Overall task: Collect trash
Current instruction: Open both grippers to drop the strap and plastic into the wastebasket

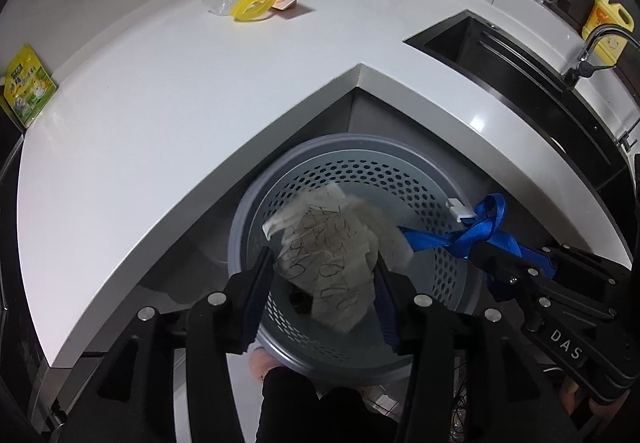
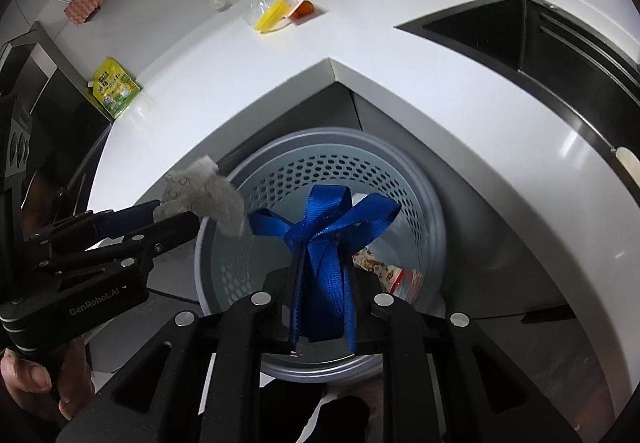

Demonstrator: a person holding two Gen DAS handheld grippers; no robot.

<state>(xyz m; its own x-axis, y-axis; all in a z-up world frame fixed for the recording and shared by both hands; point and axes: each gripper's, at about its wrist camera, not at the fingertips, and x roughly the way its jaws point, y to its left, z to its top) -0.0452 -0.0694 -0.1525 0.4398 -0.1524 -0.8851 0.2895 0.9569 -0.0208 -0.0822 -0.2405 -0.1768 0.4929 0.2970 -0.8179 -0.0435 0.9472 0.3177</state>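
White L-shaped kitchen table (image 1: 168, 115) wraps around a round grey perforated plastic waste basket (image 1: 400, 179) on the floor below its inner corner. Left hand-held gripper (image 1: 324, 275) hangs over the basket, its jaws parted around a crumpled sheet of scribbled white paper (image 1: 328, 255); the paper seems loose between them, likely dropping. Right hand-held gripper (image 2: 324, 283) is closed on a knotted blue satin ribbon (image 2: 328, 235), also above the basket. Both are light, soft and limp; pinching the bunched middle suits them best. On the table behind lie a clear plastic bag with a yellow lid (image 1: 252, 5) and a green snack pouch (image 1: 28, 85), still uncollected
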